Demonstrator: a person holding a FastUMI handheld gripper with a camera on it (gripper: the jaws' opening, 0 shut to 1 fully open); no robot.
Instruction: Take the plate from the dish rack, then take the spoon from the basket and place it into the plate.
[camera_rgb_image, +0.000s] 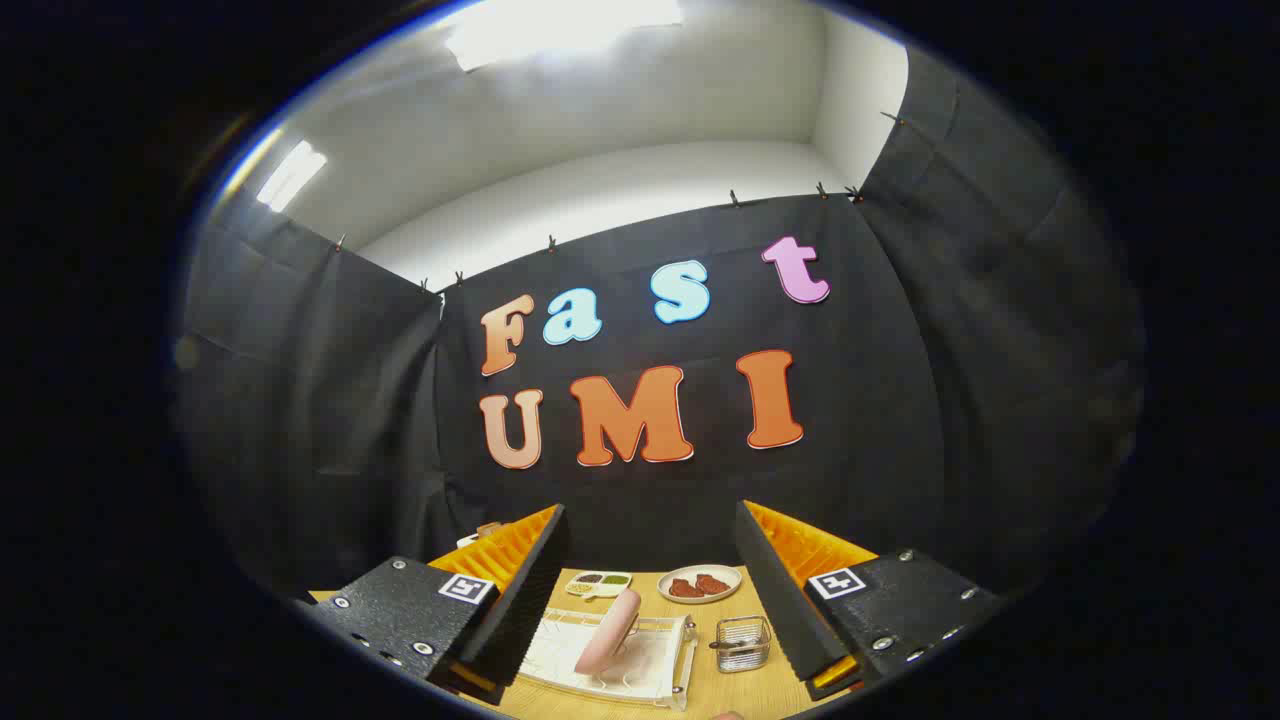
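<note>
Gripper (650, 590) held well above the table (700, 690), looking forward and slightly down over it. Fingers spread wide apart, nothing between the pads, neither finger touching anything. Left finger (520, 590) and right finger (775, 590) both angle inward toward their tips, roughly level with each other. Both finger bases sit nearer the camera than the table's near edge.

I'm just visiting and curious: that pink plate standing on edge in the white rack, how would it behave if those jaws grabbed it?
The pink plate stands on edge in the dish rack, so it would probably tip or roll if nudged. It looks rigid and smooth, so it may slip. The gripper hangs above with its jaws wide apart.
</note>
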